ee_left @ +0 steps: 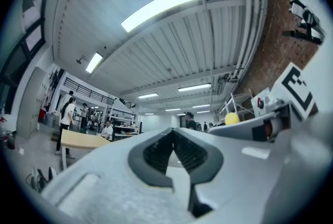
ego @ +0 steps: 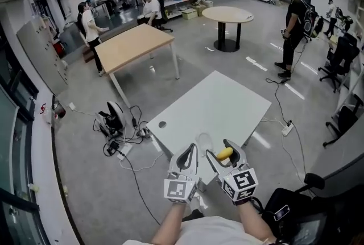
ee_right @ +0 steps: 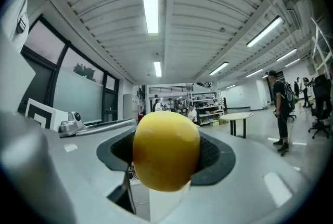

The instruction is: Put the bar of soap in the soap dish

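The yellow bar of soap (ego: 225,153) (ee_right: 166,150) is held between the jaws of my right gripper (ego: 226,154) (ee_right: 166,158), lifted above the near corner of the white table (ego: 222,104). It also shows as a small yellow spot in the left gripper view, the soap (ee_left: 232,118). A clear, faint soap dish (ego: 203,140) lies on the table's near edge, just left of and beyond the soap. My left gripper (ego: 188,156) (ee_left: 173,137) hovers beside the right one, fingertips together, holding nothing. Both gripper views tilt up toward the ceiling.
On the floor left of the white table lie cables and a device (ego: 115,122). A wooden table (ego: 133,45) and a round table (ego: 227,13) stand farther off. A person (ego: 294,22) stands at the right; a black bag (ego: 290,210) sits by my right side.
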A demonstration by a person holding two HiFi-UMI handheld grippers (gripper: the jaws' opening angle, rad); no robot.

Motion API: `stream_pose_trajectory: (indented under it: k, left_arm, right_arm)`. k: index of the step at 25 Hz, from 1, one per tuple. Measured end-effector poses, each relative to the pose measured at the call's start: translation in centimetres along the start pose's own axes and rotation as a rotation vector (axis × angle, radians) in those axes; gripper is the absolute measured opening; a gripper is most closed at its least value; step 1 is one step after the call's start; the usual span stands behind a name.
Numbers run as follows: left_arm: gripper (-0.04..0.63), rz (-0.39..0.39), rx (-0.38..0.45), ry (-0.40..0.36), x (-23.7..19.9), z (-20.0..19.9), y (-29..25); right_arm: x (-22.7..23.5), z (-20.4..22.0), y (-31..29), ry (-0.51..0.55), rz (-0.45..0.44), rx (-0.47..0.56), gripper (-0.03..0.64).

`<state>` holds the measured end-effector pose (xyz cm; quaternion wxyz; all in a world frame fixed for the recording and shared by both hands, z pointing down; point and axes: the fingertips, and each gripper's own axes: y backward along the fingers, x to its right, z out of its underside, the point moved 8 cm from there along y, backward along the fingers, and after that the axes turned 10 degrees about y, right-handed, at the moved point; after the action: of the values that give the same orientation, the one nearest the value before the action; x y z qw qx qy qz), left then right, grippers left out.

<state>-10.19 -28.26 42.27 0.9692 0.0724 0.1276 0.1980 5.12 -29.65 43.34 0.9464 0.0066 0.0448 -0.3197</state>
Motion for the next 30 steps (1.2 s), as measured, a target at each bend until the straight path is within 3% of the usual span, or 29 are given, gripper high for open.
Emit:
stream_pose_trajectory:
  k: [4,8,12,18,21,30]
  left_arm:
    - [0.002,-0.042,0.032,0.016,-3.9,-1.0,-2.2]
    - [0.002,-0.024,0.053,-0.017,-7.1,-0.6,-3.6]
    - [0.002,-0.014,0.045,0.036,-8.8,-0.6,-4.7]
    - [0.002,-0.044,0.012,0.014,-10.0,2.5,-7.6]
    - [0.002,-0.044,-0.051,-0.003,-10.1,5.1,-8.7]
    - [0.002,-0.087,-0.147,0.024,-10.0,9.3,-10.3]
  right_arm:
    - [-0.2,-0.8,-4.7,0.035,-0.021,0.009,0.291]
    - [-0.1,-0.4,-8.1,0.042,-0.015,0.012,0.291]
    - [0.4,1.0,-9.1,0.016,0.010,-0.032,0.291]
    - [3.4,2.8,-10.9,0.018,0.006,-0.067,0.291]
    - [4.5,4.0,-11.6,-0.022,0.004,-0.088,0.291]
    - [5.7,8.6,-13.5,-0.066,-0.067,-0.220,0.291]
